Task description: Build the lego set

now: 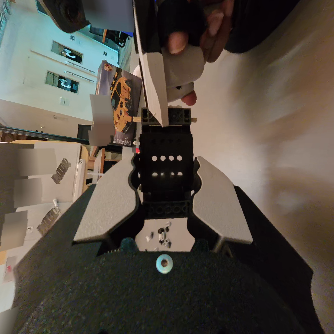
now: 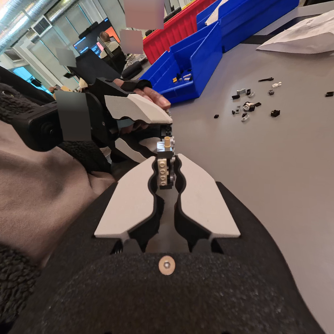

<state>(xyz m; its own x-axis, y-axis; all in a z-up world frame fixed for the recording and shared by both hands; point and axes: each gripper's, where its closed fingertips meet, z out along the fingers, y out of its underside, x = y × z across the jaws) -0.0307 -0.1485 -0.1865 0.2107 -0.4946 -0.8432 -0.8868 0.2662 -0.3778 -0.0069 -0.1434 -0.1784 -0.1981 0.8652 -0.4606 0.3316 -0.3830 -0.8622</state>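
My left gripper [image 1: 166, 162] is shut on a black lego chassis [image 1: 166, 150] with rows of round holes, gripping its two sides and holding it in the air. A tan axle pin [image 1: 193, 119] sticks out at its far end. My right gripper [image 2: 166, 159] is shut on that far end of the same chassis [image 2: 165, 173], where tan and grey plates show, with a tan pin [image 2: 167, 141] just beyond. One right finger [image 1: 155, 94] shows in the left wrist view. The left gripper's fingers [image 2: 137, 108] show in the right wrist view.
Loose small black, grey and white pieces [image 2: 247, 106] lie on the grey table [image 2: 271, 180]. Blue bins [image 2: 204, 59] and a red bin [image 2: 171, 30] stand behind, with a white paper bag [image 2: 298, 36] at the far right. The set's box [image 1: 122, 104] and an open instruction booklet [image 1: 57, 171] are to the left. Only a small space, under 4 cm, lies between the two pairs of fingers.
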